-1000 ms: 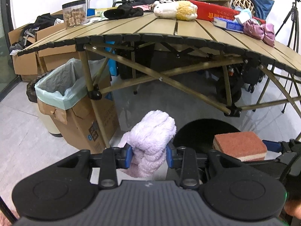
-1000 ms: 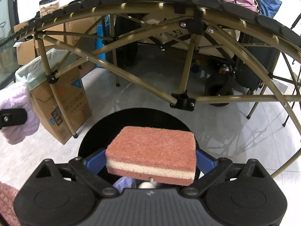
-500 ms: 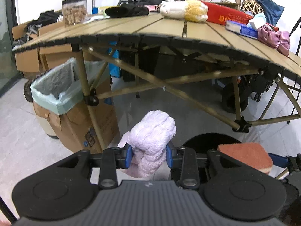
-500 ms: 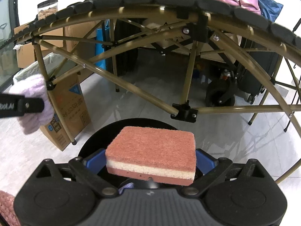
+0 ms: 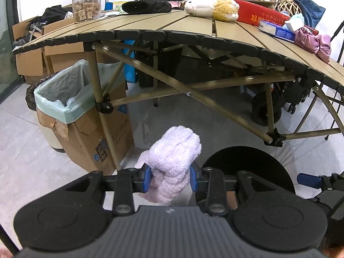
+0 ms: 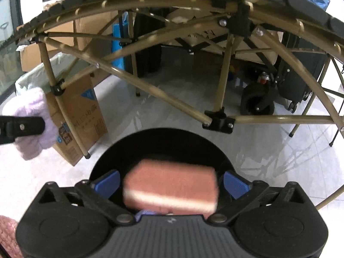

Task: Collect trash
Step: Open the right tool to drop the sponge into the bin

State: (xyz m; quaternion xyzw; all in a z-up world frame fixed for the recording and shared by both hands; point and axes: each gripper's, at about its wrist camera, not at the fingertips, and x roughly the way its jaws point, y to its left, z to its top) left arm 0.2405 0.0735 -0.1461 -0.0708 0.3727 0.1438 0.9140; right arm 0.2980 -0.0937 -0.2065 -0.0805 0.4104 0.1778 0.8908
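My left gripper is shut on a fluffy lilac cloth, held above the floor just left of a round black bin. The same cloth shows at the left edge of the right wrist view. My right gripper hangs over the black bin with its blue pads spread apart. A red-brown sponge with a pale layer sits blurred between them, touching neither pad. In the left wrist view only one blue finger of the right gripper shows; the sponge does not.
A folding slat table arches overhead, its brace bars and legs close in front. A cardboard box lined with a green bag stands left by a table leg. A jar, plush toy, boxes and pink cloth lie on the table. A wheeled cart stands behind.
The right gripper's pads have spread and the sponge, gripped before, is now loose, lower and blurred between them. The left gripper with its cloth has shifted slightly towards the black bin.
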